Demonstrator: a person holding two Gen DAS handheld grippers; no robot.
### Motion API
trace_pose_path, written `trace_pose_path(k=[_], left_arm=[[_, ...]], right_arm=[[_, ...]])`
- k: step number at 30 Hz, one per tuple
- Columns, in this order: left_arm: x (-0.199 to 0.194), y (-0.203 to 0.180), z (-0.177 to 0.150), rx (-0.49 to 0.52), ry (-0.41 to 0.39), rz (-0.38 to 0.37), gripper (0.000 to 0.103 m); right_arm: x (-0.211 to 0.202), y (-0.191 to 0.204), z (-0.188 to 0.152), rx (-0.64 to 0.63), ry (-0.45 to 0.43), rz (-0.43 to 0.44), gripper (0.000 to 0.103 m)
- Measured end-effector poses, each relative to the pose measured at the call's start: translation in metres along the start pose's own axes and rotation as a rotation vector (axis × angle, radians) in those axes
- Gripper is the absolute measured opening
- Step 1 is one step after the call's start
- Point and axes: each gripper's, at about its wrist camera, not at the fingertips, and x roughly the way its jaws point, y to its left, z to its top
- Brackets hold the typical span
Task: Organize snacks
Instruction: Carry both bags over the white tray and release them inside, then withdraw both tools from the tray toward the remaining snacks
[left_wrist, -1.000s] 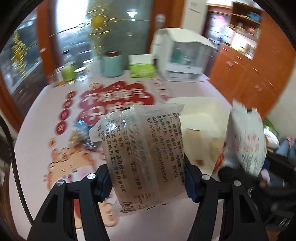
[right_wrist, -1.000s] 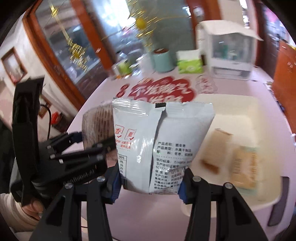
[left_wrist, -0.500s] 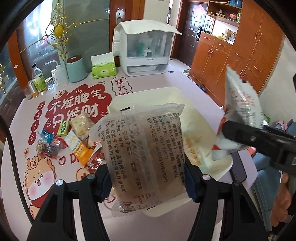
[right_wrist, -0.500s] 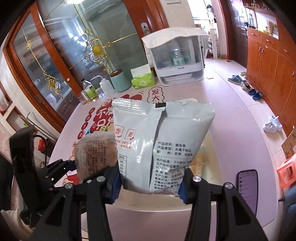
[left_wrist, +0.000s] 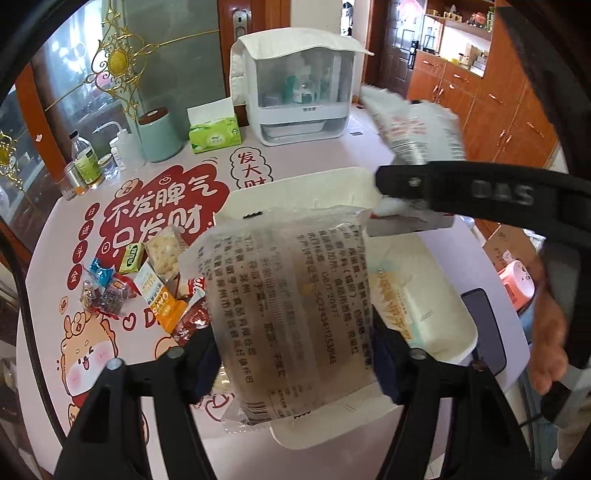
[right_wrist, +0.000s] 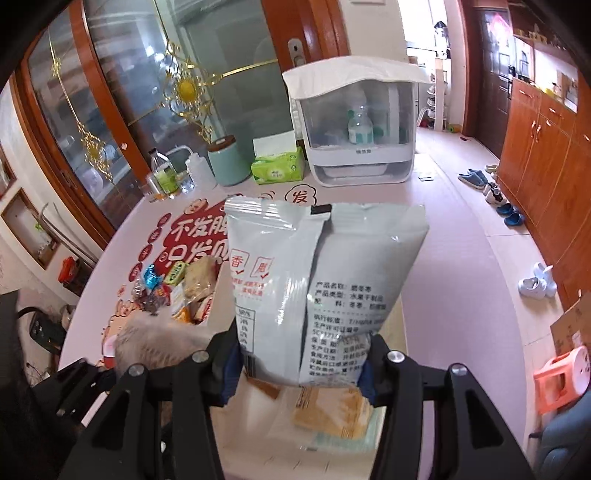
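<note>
We saw a clear packet (left_wrist: 291, 310) printed with dark text, its brownish contents showing through, standing between the pads of our left gripper (left_wrist: 295, 363) over the white tray (left_wrist: 436, 291), and the jaws were opening with the packet blurred and its left edge seemingly free of the pad. In our right gripper (right_wrist: 301, 363) stood a pale grey-blue bag (right_wrist: 325, 280) with red boxed characters, upright above the tray (right_wrist: 258, 439); these jaws were also opening, the bag still touching both pads. Only the left view showed the phone (left_wrist: 484, 325) beside the tray and the hand (left_wrist: 550, 332) on the right gripper's handle, while only the right view showed the shoes (right_wrist: 509, 216) on the floor; both showed loose snacks (left_wrist: 147, 284) on the table (left_wrist: 48, 280).
</note>
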Motion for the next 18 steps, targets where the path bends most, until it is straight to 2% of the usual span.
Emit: trace_pose_path(k=[1, 3, 6, 10, 18], left_arm=[[0.001, 0.001, 0.001, -0.007, 0.007, 0.006, 0.081], [0.001, 0.004, 0.002, -0.021, 0.009, -0.008, 0.083], [-0.002, 0.008, 0.003, -0.032, -0.005, 0.004, 0.091], [-0.005, 0.014, 0.002, -0.043, -0.023, 0.029, 0.092], [-0.011, 0.021, -0.006, -0.054, -0.031, 0.036, 0.092]], right_arm=[[0.007, 0.0, 0.003, -0.006, 0.012, 0.006, 0.053], [0.021, 0.001, 0.007, -0.015, 0.034, 0.031, 0.056], [0.038, 0.002, 0.006, -0.003, 0.074, 0.03, 0.058], [0.044, 0.007, -0.001, -0.002, 0.089, 0.052, 0.064], [0.041, 0.017, -0.014, -0.004, 0.092, 0.052, 0.064]])
